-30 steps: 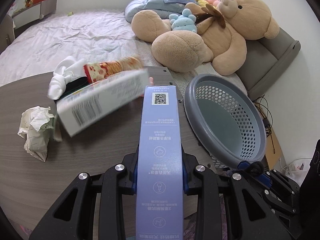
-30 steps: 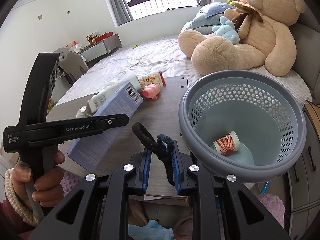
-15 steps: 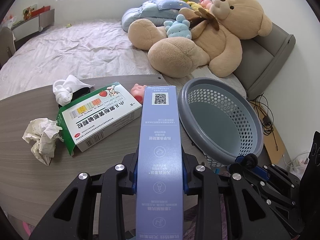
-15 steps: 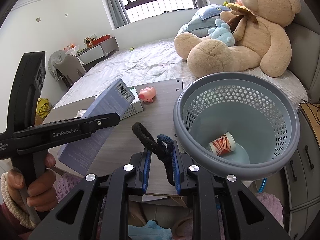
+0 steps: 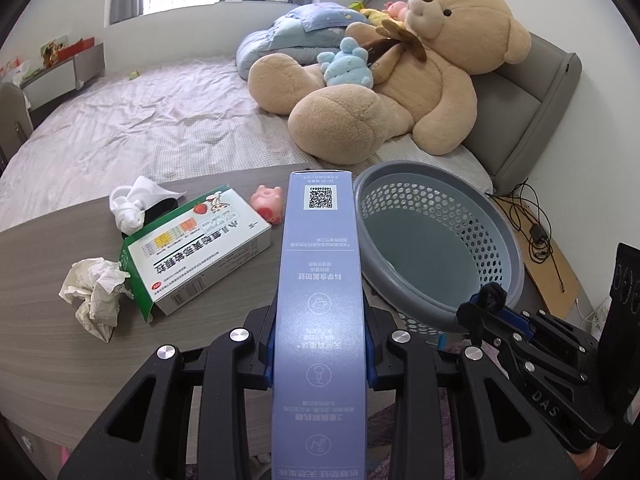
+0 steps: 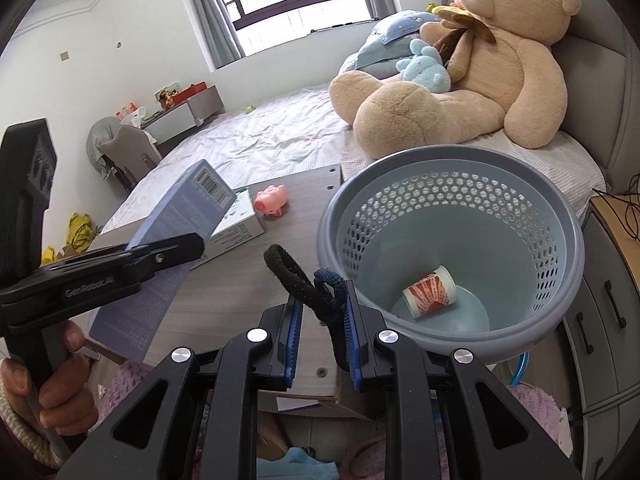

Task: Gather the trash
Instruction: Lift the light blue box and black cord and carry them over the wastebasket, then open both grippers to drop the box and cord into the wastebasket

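My left gripper (image 5: pixel 320 332) is shut on a long blue carton (image 5: pixel 320 280) and holds it above the wooden table, left of the grey basket (image 5: pixel 500 240). The carton also shows in the right wrist view (image 6: pixel 176 232). My right gripper (image 6: pixel 320 312) is shut on black and blue hair ties (image 6: pixel 308 288), just left of the basket's rim (image 6: pixel 328 240). A red paper cup (image 6: pixel 430 292) lies inside the basket. On the table lie a green-and-white box (image 5: pixel 196 252), a crumpled tissue (image 5: pixel 94 296) and a white cloth (image 5: pixel 132 202).
A pink toy pig (image 5: pixel 267 204) sits on the table (image 5: pixel 60 360) behind the box. A big teddy bear (image 5: pixel 400 80) and pillows lie on the bed beyond. A drawer unit (image 6: pixel 600 340) stands right of the basket.
The left gripper has pulled back and up with the blue carton. The green-and-white box, tilted and blurred a second ago, now lies flat on the table. The right gripper has barely moved.
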`<state>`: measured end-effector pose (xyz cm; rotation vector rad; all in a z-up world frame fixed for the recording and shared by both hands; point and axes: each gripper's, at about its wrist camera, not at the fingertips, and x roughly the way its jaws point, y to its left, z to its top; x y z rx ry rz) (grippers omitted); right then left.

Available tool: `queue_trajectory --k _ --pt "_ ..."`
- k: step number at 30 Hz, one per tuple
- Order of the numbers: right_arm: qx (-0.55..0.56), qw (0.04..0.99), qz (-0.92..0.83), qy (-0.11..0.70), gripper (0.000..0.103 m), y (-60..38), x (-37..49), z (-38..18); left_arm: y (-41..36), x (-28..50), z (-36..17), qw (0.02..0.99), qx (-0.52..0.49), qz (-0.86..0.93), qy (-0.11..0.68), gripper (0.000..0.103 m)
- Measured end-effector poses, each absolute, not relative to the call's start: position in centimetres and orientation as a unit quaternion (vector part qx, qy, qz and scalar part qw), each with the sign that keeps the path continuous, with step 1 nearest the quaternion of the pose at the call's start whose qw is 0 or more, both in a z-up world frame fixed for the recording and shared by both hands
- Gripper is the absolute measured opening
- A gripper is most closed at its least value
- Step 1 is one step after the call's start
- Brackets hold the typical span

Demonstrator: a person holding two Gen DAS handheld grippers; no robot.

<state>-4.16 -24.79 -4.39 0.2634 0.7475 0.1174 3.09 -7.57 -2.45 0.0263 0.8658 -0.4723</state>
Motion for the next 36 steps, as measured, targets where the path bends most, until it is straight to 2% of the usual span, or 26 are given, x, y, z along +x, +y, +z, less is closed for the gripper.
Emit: queue_trajectory --k 20,31,32,33,34,36 --pt "0.214 0.908 -0.033 0.36 0.02 -35.2 -1.0 -5.9 -18.7 5.7 -3.1 0.851 0.077 -0.301 0.423 0.031" --pt "0.216 0.903 -0.044 0.37 0.02 -37.3 0.5 -6.3 -21.9 7.4 -3.9 0.842 0.085 -0.306 0.436 0.032" --pt "0.215 0.902 -0.046 0.371 0.023 -37.4 0.6 -6.3 -21.9 7.6 -3.9 0.842 0.083 -0.306 0.437 0.032" --pt "0.215 0.903 -0.049 0.37 0.031 -37.4 0.6 -6.3 -21.9 7.6 -3.8 0.843 0.082 -0.305 0.436 0.034" --pt "0.216 0.903 -0.051 0.368 0.041 -37.5 0.6 -6.2 -21.8 7.7 -3.7 0.844 0.082 -0.303 0.435 0.038" --pt "0.218 0.904 -0.055 0.363 0.048 -37.7 0.6 -6.2 -21.7 7.8 -3.6 0.847 0.079 -0.297 0.433 0.049"
